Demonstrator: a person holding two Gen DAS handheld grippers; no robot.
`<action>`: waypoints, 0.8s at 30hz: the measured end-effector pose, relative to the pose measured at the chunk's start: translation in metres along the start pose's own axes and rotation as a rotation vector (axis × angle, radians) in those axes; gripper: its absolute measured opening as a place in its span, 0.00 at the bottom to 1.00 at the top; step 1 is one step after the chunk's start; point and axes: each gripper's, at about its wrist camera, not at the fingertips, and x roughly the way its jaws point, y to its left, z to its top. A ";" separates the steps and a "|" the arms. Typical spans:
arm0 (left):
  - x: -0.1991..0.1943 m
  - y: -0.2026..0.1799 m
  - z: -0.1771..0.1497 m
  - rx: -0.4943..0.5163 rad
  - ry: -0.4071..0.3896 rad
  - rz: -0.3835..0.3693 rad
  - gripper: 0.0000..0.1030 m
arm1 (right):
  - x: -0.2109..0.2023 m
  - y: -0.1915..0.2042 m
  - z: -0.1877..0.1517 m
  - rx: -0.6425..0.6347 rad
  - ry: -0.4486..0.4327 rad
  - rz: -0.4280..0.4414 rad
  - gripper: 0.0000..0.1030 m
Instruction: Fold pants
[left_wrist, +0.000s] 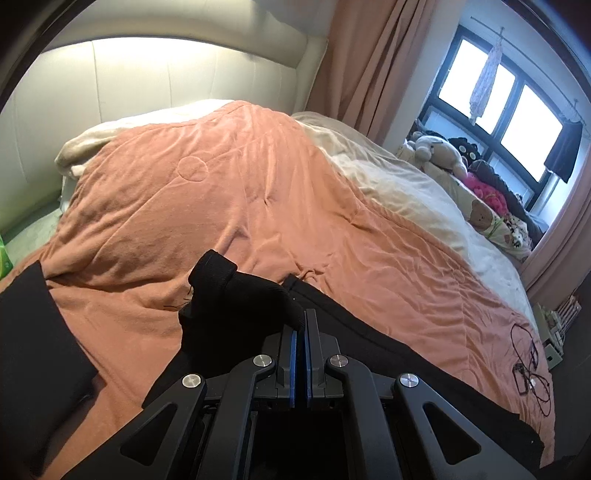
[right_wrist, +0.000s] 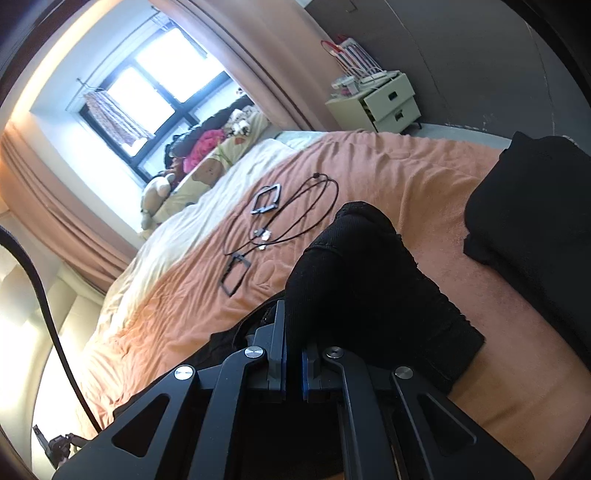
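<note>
- The orange bedspread (left_wrist: 236, 192) fills the middle of both views; the black pants (left_wrist: 388, 354) lie across its lower part.
- I judge the pants soft, limp and light, best held at the ribbed cuffs or hems.
- My left gripper (left_wrist: 300, 325) is pinched nearly closed on a bunched cuff, bottom centre.
- My right gripper (right_wrist: 293, 347) likewise clamps black fabric.
- Only the right view shows the drawers (right_wrist: 388, 101), upper right; only the left shows the headboard (left_wrist: 110, 85).

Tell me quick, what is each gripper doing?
Left gripper: shut on the pants.
Right gripper: shut on the pants.
</note>
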 end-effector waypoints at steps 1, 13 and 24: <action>0.012 -0.004 0.002 0.006 0.010 0.002 0.03 | 0.006 0.001 0.001 0.005 0.004 -0.011 0.02; 0.109 -0.029 0.008 0.040 0.089 0.044 0.03 | 0.078 0.033 0.015 -0.035 0.044 -0.110 0.02; 0.186 -0.042 0.006 0.058 0.167 0.092 0.03 | 0.136 0.043 0.021 -0.033 0.097 -0.199 0.02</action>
